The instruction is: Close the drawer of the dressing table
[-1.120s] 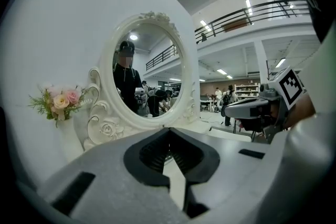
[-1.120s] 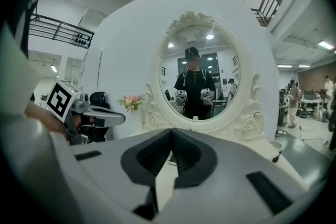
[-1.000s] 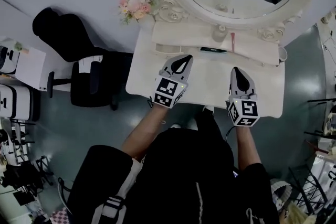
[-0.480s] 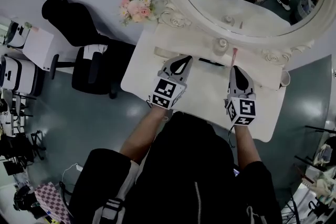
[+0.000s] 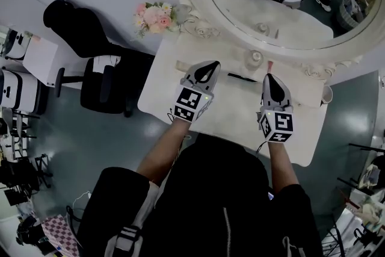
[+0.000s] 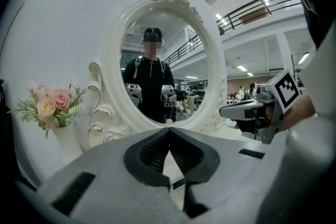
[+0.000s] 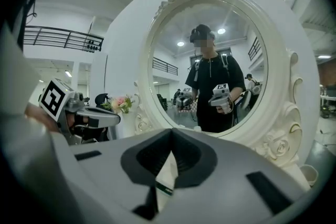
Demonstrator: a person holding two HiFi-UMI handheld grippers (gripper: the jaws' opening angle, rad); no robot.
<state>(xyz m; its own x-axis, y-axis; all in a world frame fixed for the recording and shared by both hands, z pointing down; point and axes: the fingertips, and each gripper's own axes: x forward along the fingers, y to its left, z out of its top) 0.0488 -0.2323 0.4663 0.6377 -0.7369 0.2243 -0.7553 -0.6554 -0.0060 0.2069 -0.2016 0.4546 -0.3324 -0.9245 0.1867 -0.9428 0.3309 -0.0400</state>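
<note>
Working at the back edge of the tabletop (image 5: pixel 236 112), just below the mirror (image 5: pixel 283 3). Holding the left gripper (image 5: pixel 210 67) closed tip to tip on nothing — likewise the right gripper (image 5: pixel 270 78). Pointing both nearly level toward the mirror, side by side and well apart. Taking the dark slit between the two tips for the drawer (image 5: pixel 243 77), not quite home, with its long axis running across the tabletop. Judging neither hand the nearer, both tips about at its front — so a straight, even push away from the body.
</note>
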